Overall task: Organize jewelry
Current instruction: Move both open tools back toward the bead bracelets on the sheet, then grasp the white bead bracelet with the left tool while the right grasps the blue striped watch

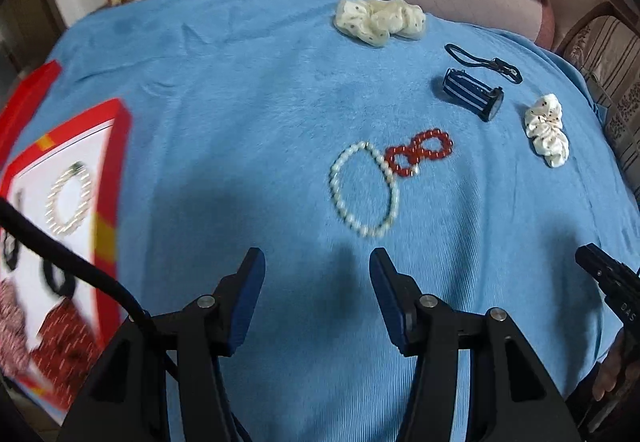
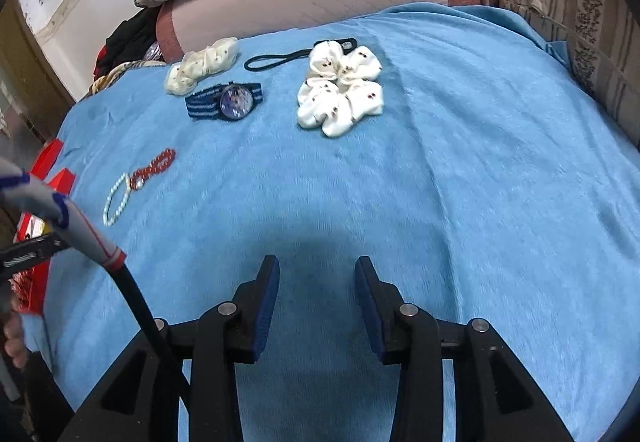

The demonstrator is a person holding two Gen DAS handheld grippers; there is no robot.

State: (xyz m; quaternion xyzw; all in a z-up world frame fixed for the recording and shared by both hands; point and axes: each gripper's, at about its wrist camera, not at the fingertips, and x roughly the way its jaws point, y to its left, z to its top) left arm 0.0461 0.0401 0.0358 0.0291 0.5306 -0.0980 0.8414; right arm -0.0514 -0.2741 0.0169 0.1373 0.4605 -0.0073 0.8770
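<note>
Item: pearl bracelet (image 1: 363, 189), lying at twelve o'clock of left gripper (image 1: 317, 270), touching red bead bracelet (image 1: 418, 157). Both grippers, right gripper (image 2: 317, 278) included, standing apart, empty. Risk: snagging both bracelets together.

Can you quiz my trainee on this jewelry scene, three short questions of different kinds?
1. True or false: the white pearl bracelet touches the red bead bracelet.
2. Which lies nearest the striped watch? A) black hair tie B) red box C) left gripper
3. Fill in: the right gripper holds ____.

Key: 1 true; 2 A; 3 nothing, its jaws are opening over bare blue cloth.
</note>
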